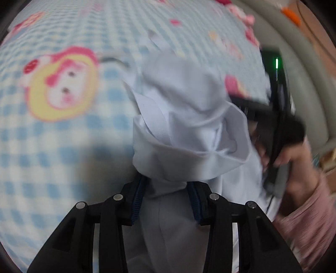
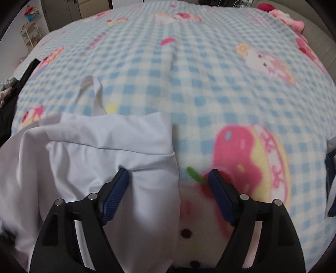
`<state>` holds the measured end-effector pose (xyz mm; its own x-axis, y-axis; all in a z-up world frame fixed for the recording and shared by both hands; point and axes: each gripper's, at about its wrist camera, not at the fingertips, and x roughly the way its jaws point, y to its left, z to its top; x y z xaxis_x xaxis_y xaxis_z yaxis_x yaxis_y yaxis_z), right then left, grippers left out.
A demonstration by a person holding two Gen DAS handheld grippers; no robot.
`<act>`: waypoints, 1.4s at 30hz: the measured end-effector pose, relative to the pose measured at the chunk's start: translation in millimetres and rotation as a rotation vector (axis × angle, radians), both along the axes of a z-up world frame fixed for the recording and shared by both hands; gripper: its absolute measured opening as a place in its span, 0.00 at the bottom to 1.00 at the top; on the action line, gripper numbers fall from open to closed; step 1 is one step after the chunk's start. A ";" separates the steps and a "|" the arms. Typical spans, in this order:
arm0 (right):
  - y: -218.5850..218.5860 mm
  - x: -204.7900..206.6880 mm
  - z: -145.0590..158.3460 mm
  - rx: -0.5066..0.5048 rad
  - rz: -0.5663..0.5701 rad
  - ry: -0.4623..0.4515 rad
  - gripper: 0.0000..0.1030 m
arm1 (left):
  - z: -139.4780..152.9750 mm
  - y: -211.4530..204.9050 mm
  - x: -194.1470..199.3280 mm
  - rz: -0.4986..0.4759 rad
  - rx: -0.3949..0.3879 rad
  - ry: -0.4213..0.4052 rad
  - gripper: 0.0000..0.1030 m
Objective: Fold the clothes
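Note:
A white garment is bunched up and lifted above the blue checked blanket; my left gripper is shut on it, with cloth filling the space between the blue pads. In the right wrist view the same white garment lies partly folded on the blanket, a strap looping out at its far edge. My right gripper is open; its left finger rests on the garment's edge and its right finger is over bare blanket. The right gripper's black body and a hand show in the left wrist view.
The blanket carries pink and yellow cartoon prints. Pink plush toys lie at the far right corner of the bed. Dark clothes lie at the bed's left edge. A grey padded headboard curves on the right.

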<state>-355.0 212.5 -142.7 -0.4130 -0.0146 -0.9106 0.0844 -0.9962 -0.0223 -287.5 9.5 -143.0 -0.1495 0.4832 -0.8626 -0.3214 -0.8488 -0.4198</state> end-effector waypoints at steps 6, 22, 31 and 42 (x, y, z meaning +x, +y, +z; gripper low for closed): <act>-1.6 9.8 8.7 -0.085 0.096 0.009 0.11 | 27.1 -21.1 6.2 0.122 0.020 0.123 0.14; 8.4 30.0 16.8 0.003 0.005 0.051 0.19 | 15.0 -100.7 -43.4 0.363 -0.063 0.136 0.56; 8.0 15.4 9.8 -0.022 0.072 0.020 0.07 | 25.0 -69.3 -43.0 0.317 -0.072 0.197 0.06; -5.9 -39.7 100.1 0.124 0.106 0.219 0.03 | 145.7 -115.6 -150.9 0.462 -0.171 0.424 0.09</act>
<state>-394.7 206.6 -42.6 -0.6022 0.0377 -0.7975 0.1682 -0.9705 -0.1729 -438.4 -106.1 2.7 -0.6536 0.1489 -0.7420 -0.0158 -0.9829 -0.1833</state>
